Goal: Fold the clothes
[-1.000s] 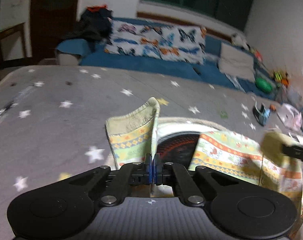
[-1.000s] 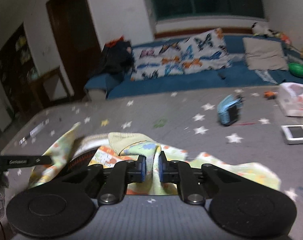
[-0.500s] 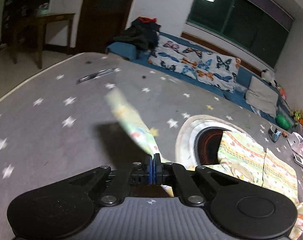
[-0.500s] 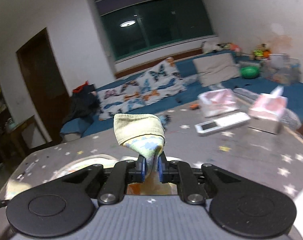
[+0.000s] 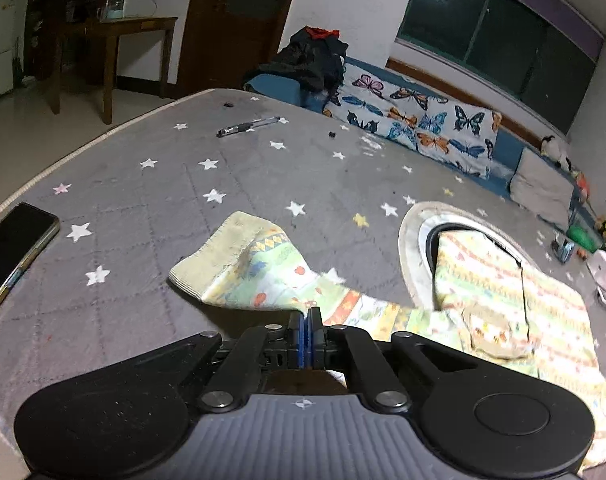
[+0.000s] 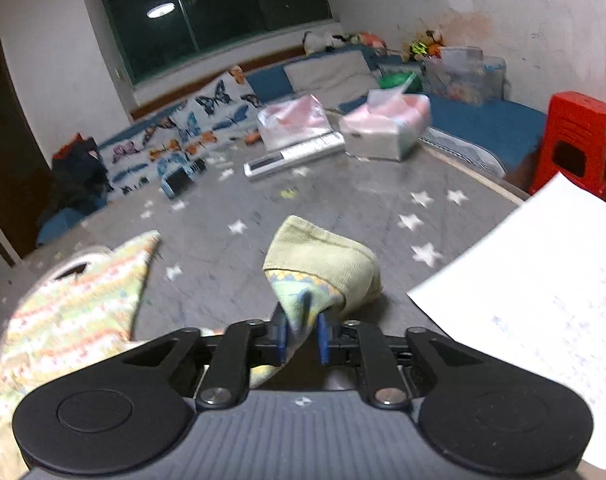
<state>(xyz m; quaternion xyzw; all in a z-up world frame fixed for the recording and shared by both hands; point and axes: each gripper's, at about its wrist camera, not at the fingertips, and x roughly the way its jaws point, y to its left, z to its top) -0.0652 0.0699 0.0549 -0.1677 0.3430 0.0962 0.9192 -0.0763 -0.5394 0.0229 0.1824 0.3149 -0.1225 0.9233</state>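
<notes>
pastel-printed garment (image 5: pixel 503 280), grey star-patterned mat (image 5: pixel 183 200)

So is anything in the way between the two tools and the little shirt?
Nothing visible. The left tool is already pinched shut on one sleeve of the shirt, and the right tool grips the other sleeve's cuff.

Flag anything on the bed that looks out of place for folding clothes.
Loose clutter shares the star-print bed with the garment: a phone at its left edge, a pen farther back, and a sheet of paper beside the right claw.
</notes>
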